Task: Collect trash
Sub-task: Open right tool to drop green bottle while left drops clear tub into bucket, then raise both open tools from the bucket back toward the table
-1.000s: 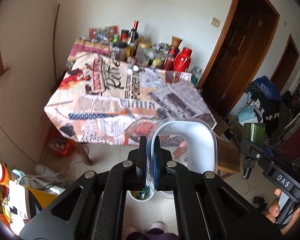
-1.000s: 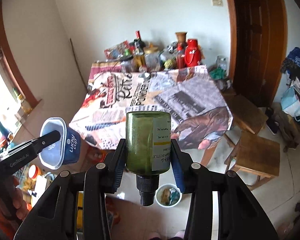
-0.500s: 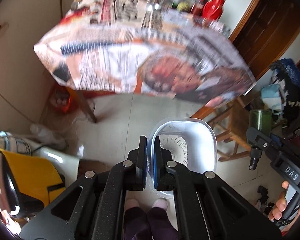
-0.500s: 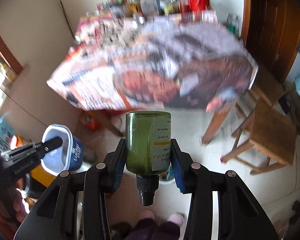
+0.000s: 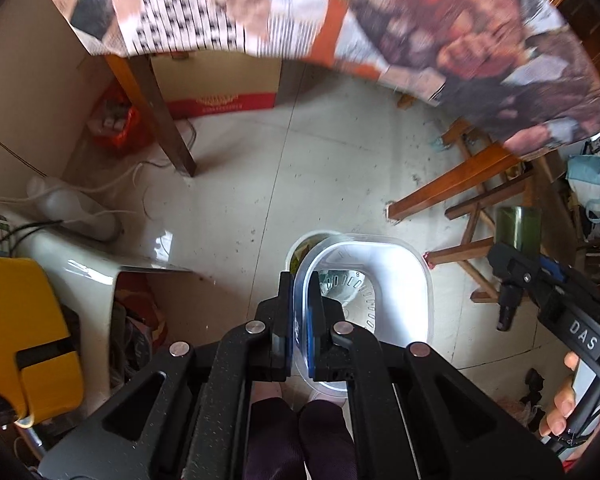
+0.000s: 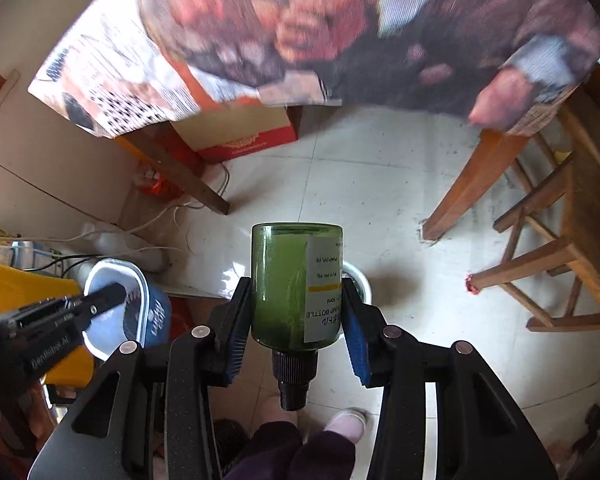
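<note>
My left gripper (image 5: 300,280) is shut on the wall of an empty white plastic cup (image 5: 396,280) with a blue outside; the cup also shows in the right wrist view (image 6: 140,304). My right gripper (image 6: 296,292) is shut on a green glass bottle (image 6: 288,284) with a white label, held neck toward the camera; it also shows in the left wrist view (image 5: 516,228). A small white trash bin (image 5: 300,246) with scraps inside stands on the floor under the cup; its rim shows behind the bottle (image 6: 360,276).
A table with a printed cloth (image 5: 340,20) stands ahead on wooden legs (image 5: 160,120). A cardboard box (image 5: 220,88) sits under it. Wooden stools (image 6: 572,232) stand on the right. A white stool (image 5: 68,256) and a yellow object (image 5: 24,328) are on the left.
Both grippers have tilted down toward the floor with their loads. The tabletop has slid out of view at the top, and the trash bin now shows under the cup.
</note>
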Available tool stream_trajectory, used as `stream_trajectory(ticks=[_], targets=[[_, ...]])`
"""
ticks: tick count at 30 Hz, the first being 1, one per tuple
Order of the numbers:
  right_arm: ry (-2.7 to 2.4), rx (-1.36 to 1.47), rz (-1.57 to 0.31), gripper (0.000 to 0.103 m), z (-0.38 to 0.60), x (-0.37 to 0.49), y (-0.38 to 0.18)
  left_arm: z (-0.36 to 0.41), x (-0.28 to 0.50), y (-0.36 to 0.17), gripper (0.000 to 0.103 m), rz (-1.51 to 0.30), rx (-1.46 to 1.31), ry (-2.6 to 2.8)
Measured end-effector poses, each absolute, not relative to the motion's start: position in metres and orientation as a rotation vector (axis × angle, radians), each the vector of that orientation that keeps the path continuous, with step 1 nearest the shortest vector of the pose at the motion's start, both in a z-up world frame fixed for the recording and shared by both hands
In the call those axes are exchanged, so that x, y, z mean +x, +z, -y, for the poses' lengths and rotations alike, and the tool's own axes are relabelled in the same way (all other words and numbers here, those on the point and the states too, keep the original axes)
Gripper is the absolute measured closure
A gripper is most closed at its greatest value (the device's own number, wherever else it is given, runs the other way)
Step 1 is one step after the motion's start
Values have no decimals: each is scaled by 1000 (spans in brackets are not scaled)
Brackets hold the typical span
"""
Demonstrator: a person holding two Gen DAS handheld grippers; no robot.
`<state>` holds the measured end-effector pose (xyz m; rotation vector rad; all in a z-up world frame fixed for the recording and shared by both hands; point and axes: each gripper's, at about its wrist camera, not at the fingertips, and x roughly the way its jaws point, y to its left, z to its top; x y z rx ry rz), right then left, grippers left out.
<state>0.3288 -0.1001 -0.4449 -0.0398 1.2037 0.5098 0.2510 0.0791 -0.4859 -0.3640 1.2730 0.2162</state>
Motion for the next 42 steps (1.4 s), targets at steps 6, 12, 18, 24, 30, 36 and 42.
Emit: stream_trajectory(ticks=[6,12,18,24,30,36,42], targets=[[456,-39,-1322,48,102,342,-493,-64,272,-539,100,-1327,-370,157],[399,-21,-1337,48,124,342,-490,-41,298,-567,100,-1362,-380,87],[359,-30,-1309,48,135,344,-477,-36,320,-588,51,-1430,-460,65],[359,-19,-1280,48,135,341,-455,-39,313,-567,51,-1417,-435,92],[378,-9,-1243,48,132,329,-414,-42,300,-510,51,-1373,-367,96],[399,-6,-1177,48,130,309,-349,-45,279,-424,51,-1295,-336,98],[421,-15,-1083,48,125,279,-270,-49,252,-327,51,-1185,-347,79]])
